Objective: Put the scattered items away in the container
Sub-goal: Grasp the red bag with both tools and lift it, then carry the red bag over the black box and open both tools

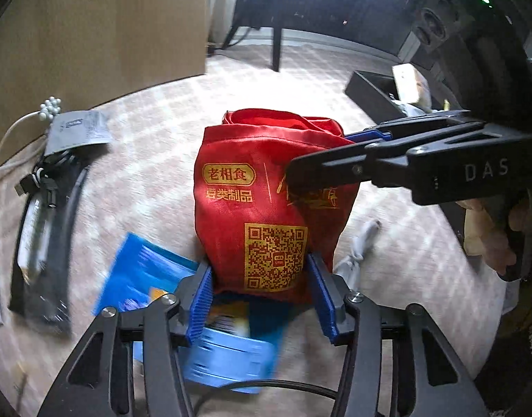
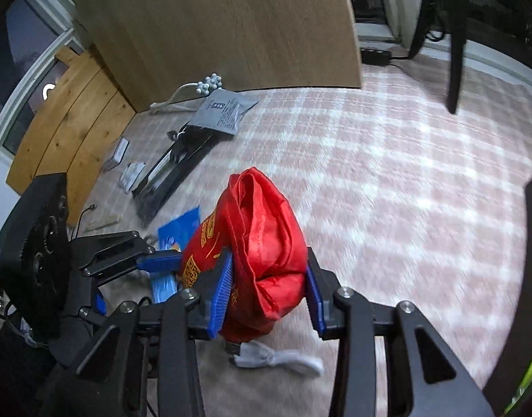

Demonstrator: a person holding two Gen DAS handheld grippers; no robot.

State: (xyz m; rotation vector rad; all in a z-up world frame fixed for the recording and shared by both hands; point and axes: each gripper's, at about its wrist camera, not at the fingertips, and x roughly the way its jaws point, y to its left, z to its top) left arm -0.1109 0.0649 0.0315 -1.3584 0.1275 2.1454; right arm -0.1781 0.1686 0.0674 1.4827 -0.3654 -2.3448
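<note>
A red fabric bag (image 1: 266, 191) with yellow print and a QR code stands on the carpet, its mouth open at the top. My left gripper (image 1: 262, 295) is shut on its lower part, one blue pad on each side. My right gripper (image 2: 269, 288) is shut on the bag's side (image 2: 266, 243) and shows from the right in the left wrist view (image 1: 352, 153). A blue packet (image 1: 144, 274) and a light blue item (image 1: 231, 358) lie on the floor under the left gripper. A grey pouch (image 2: 224, 113), black cables (image 2: 175, 166) and a white cable bundle (image 2: 276, 359) lie scattered.
A wooden cabinet (image 2: 213, 27) stands behind the scattered items. A black open box (image 1: 377, 90) with things in it stands at the right by dark furniture. White beads (image 2: 210, 83) and small packets (image 2: 130, 173) lie near the cabinet. Chair legs (image 2: 455, 52) stand beyond on the checked carpet.
</note>
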